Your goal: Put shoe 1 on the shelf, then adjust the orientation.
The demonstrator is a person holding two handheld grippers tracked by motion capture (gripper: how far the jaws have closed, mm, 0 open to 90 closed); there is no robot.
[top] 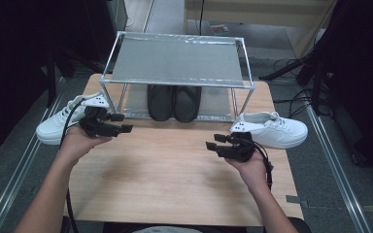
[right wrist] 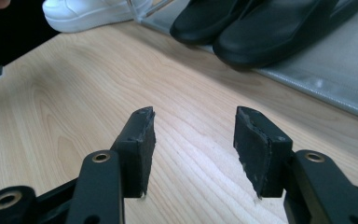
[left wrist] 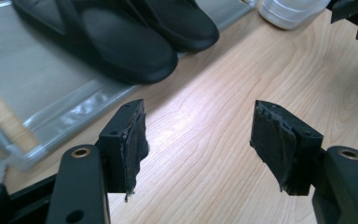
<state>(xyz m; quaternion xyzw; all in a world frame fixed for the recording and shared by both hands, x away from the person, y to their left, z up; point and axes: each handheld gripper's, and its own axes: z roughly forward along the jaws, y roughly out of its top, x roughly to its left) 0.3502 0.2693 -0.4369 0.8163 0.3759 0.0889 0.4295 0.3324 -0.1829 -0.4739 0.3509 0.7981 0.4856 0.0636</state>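
Surface (top: 175,179): light wood grain, rectangular, evenly lit | Floor (top: 320,97): grey, cables (top: 291,63) trailing at right | Rails (top: 337,165): metal strips flanking both long sides | Rear: pale wooden furniture (top: 257,12) | Far left and right: dark, black stands (top: 315,73), detail indistinct.

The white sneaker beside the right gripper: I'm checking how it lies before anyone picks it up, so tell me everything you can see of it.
The white sneaker is a low lace-up shoe with a thick white sole, its upper smooth like leather. It stands upright on its sole at the table's right edge, just outside the metal rack, toe pointing right and heel toward the rack. Nothing grips it; the right gripper hovers near its heel, jaws open and empty.
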